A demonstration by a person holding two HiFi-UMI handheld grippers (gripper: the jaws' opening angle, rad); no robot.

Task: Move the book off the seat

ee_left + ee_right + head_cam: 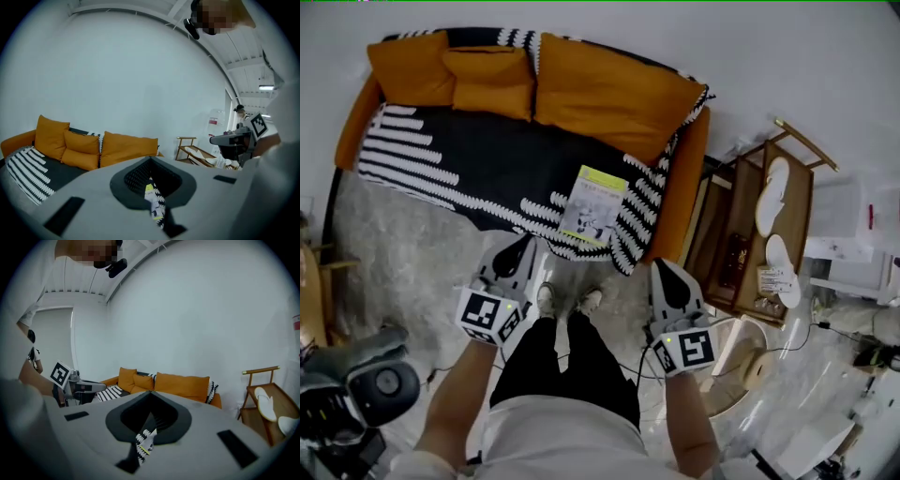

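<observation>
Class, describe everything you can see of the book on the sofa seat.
The book is thin, with a pale cover, a yellow-green band along its top and dark pictures below. It lies closed and flat, slightly askew, on the black-and-white throw near the seat's front edge. Nothing else touches it.

Living-room setting. Orange sofa [682, 192] with matching cushions [600, 94] and striped throw [478, 164], backed against a bare white wall [197, 310]. Wooden rack [746, 220] holding slippers [772, 195] just beside the sofa's arm; pale stone floor [403, 253] before it.
</observation>
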